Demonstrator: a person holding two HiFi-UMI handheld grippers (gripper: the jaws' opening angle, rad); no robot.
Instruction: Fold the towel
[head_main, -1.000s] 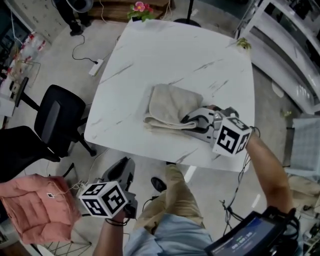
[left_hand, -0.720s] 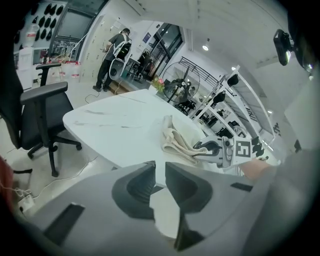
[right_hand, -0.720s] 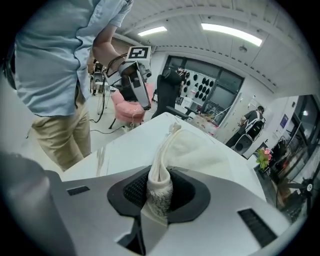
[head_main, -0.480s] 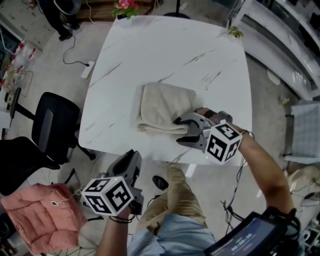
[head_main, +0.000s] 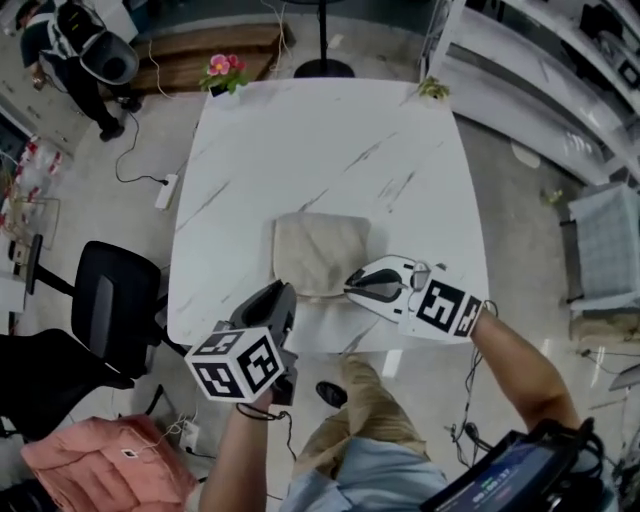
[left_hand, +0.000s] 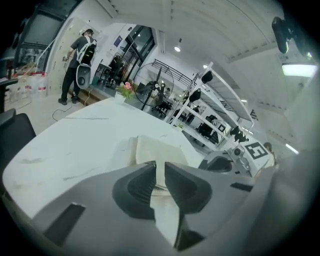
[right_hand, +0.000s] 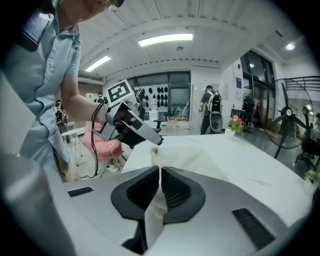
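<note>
Lying folded by the near edge of the worktop (head_main: 320, 140), the towel (head_main: 318, 250) has both near corners hidden. Jaws of the left gripper (head_main: 283, 292), just closing, stand slightly apart, empty; those of the right gripper (head_main: 350, 285), just closing, nearly meet, any pinched cloth indiscernible.

The head view looks steeply down from above the near edge of the surface (head_main: 330, 140) and takes in its whole top. The left claw (head_main: 284, 296) view sits low at that near edge, facing across the top toward the far side. The right claw (head_main: 350, 286) view sits low and close at the right of the towel (head_main: 318, 250), facing left. All three share the towel, and each claw view catches the other claw.
</note>
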